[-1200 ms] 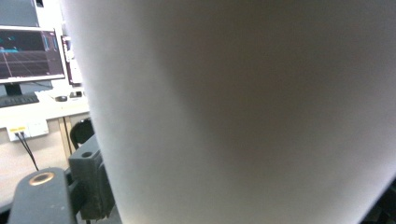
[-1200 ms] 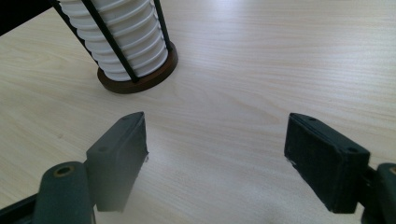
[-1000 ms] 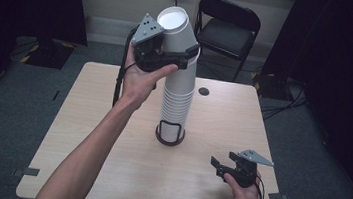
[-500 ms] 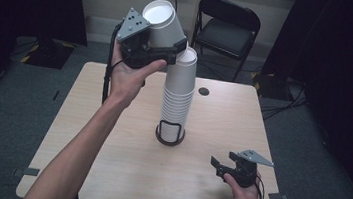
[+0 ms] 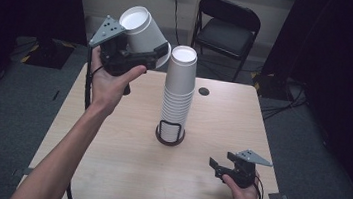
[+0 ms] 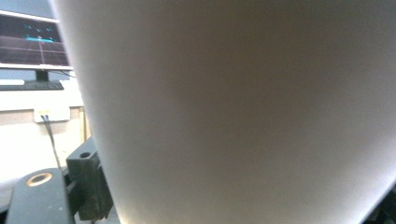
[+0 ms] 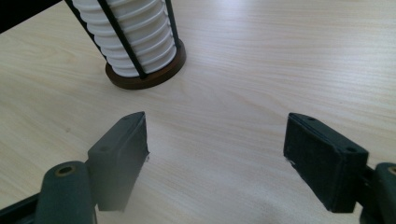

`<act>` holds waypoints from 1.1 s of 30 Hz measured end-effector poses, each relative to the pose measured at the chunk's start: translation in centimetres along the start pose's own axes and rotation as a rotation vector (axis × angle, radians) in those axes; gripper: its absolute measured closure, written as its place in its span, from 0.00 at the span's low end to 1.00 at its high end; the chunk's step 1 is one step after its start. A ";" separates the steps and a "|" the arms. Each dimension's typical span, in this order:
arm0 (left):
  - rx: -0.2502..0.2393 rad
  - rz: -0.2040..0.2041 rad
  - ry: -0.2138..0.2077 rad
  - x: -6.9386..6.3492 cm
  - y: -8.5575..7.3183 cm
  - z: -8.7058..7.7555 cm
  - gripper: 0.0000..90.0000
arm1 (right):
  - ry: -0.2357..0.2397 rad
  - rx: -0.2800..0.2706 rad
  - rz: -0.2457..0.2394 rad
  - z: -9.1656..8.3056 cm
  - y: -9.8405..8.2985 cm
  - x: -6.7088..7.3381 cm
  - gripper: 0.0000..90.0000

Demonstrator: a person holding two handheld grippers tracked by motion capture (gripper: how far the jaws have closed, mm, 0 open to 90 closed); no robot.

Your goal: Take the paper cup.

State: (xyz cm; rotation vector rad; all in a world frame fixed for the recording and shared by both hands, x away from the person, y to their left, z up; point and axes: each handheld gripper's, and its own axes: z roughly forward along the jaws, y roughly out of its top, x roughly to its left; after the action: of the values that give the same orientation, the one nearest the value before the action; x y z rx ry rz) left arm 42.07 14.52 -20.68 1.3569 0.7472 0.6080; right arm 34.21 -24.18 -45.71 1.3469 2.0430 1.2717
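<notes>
White paper cup [image 5: 144, 33], plain, tilted, clamped in left gripper [image 5: 137, 54] beside tall white cup stack [image 5: 178, 92]; seemingly undented. Right gripper [image 5: 222, 166] gaping wide, empty.

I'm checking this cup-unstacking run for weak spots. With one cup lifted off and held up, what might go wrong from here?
1. The left gripper holds the paper cup tilted, by its thin side wall; a hard squeeze may crush it, a loose one may drop it.
2. The stack of cups rises well above its low wire holder; a bump from the cup or arm could tip it.
3. The right gripper rests open, away from the stack, so nothing steadies it.
</notes>
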 end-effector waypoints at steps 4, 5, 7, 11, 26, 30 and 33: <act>0.005 -0.020 -0.004 0.4 -0.6 -0.9 0.14 | 0.017 0.010 -0.021 0.1 0.0 0.4 0.24; 0.008 -0.027 -0.007 0.4 -0.8 -1.2 0.15 | 0.024 0.009 -0.023 0.2 0.0 0.5 0.24; 0.019 -0.044 -0.010 0.6 -1.6 -1.5 0.15 | 0.037 0.017 -0.032 0.3 0.0 0.7 0.24; 0.039 -0.064 -0.021 0.6 -2.7 -1.6 0.15 | 0.068 0.023 -0.042 0.4 -0.1 0.8 0.27; 0.130 -0.154 -0.076 -0.4 -8.3 -2.4 0.15 | 0.183 -0.027 -0.075 0.1 0.2 1.5 0.35; 0.162 -0.192 -0.079 -0.4 -10.5 -2.6 0.15 | 0.214 -0.059 -0.089 0.0 0.2 1.8 0.35; 0.178 -0.224 -0.074 -0.2 -11.9 -2.9 0.15 | 0.262 -0.097 -0.075 0.0 0.2 2.1 0.36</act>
State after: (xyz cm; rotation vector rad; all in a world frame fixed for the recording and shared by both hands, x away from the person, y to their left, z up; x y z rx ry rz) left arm 39.30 14.69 -32.60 1.4260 0.8956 0.3183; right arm 33.34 -22.37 -45.19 1.0985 2.1467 1.5610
